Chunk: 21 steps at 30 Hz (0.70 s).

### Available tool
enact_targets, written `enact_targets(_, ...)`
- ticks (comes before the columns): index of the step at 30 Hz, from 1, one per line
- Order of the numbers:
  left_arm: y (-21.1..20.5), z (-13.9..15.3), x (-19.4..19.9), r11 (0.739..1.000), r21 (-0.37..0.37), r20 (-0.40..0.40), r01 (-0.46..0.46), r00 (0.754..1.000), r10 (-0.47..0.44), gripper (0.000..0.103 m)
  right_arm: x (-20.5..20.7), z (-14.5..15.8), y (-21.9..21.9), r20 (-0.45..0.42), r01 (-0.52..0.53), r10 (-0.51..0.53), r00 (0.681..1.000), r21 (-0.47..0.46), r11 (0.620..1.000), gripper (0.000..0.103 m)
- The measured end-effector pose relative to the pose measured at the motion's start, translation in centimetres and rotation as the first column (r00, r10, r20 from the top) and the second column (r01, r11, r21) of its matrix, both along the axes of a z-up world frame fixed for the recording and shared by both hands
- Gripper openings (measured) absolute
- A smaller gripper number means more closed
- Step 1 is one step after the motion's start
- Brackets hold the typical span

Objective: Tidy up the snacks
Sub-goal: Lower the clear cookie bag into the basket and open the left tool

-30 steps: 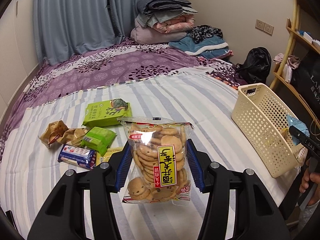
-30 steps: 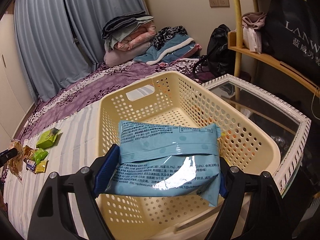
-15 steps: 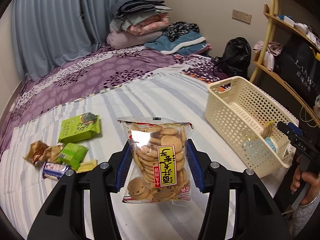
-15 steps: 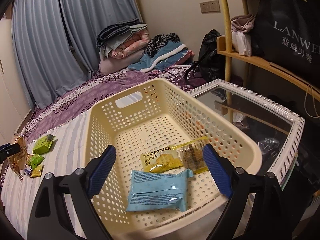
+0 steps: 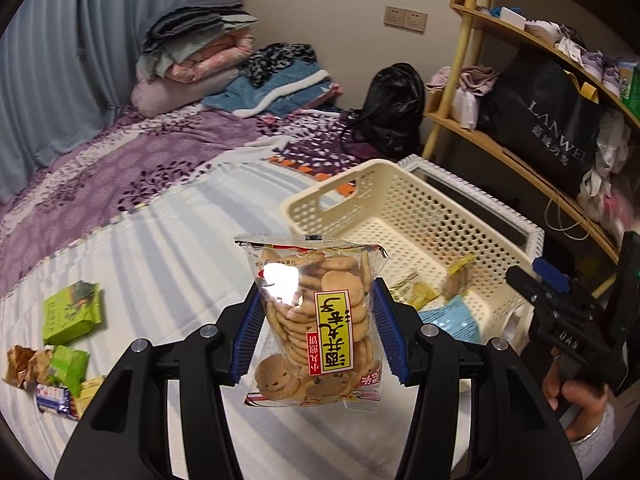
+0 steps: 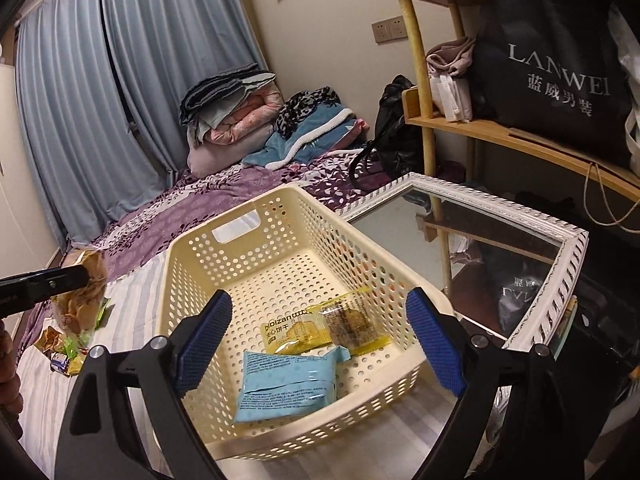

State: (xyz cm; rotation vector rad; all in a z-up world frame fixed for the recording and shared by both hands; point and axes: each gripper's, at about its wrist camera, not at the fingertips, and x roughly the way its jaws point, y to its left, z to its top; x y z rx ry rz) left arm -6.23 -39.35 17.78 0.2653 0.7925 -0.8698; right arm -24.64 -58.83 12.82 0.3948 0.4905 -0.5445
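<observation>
Clamped on the biscuit bag (image 5: 316, 320), the left gripper (image 5: 316, 332) could clip the basket's rim (image 5: 340, 178); right gripper (image 6: 320, 344) jaws stand apart, empty.

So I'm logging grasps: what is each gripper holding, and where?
Left gripper clamps the cookie bag by its two side edges. Right gripper holds nothing.

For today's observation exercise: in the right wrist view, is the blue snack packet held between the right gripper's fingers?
No. The blue snack packet lies inside the basket, below the open right gripper.
</observation>
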Motion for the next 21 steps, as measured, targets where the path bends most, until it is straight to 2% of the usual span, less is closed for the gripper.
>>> enact_targets(3,-2.2,-0.1,-0.2,0.999,-0.014,-0.031,0.037,0.999,-0.037,0.054,-0.5,-0.1,-0.2,0.002,0.008,-0.008,1.000,0.007,1.000,0.088)
enact_targets(14,-8.2,-0.1,-1.8,0.987,-0.041,-0.041,0.155,0.987,-0.156,0.054,-1.1,-0.3,-0.2,0.000,0.026,-0.026,1.000,0.024,0.999,0.091)
enact_targets(15,-8.4,-0.1,-2.0,0.986,-0.047,-0.041,0.161,0.986,-0.163,0.056,-1.2,-0.3,-0.3,0.000,0.028,-0.028,1.000,0.026,0.999,0.091)
enact_targets(16,-8.6,0.0,-2.0,0.985,-0.055,-0.048,0.165,0.985,-0.168,0.066,-1.2,-0.3,-0.3,0.000,0.029,-0.029,1.000,0.027,0.999,0.091)
enact_targets(17,-8.6,0.0,-1.9,0.984,-0.063,-0.056,0.166,0.984,-0.170,0.084,-1.3,-0.2,-0.3,0.000,0.031,-0.031,1.000,0.028,0.999,0.091)
enact_targets(18,-8.4,0.1,-1.9,0.983,-0.080,-0.060,0.162,0.984,-0.167,0.089,-1.3,-0.2,-0.3,0.000,0.033,-0.033,0.999,0.027,0.999,0.091)
enact_targets(21,-8.0,0.3,-1.8,0.983,-0.091,-0.056,0.160,0.985,-0.165,0.091,-1.3,-0.2,-0.3,0.000,0.037,-0.037,0.999,0.027,0.999,0.092)
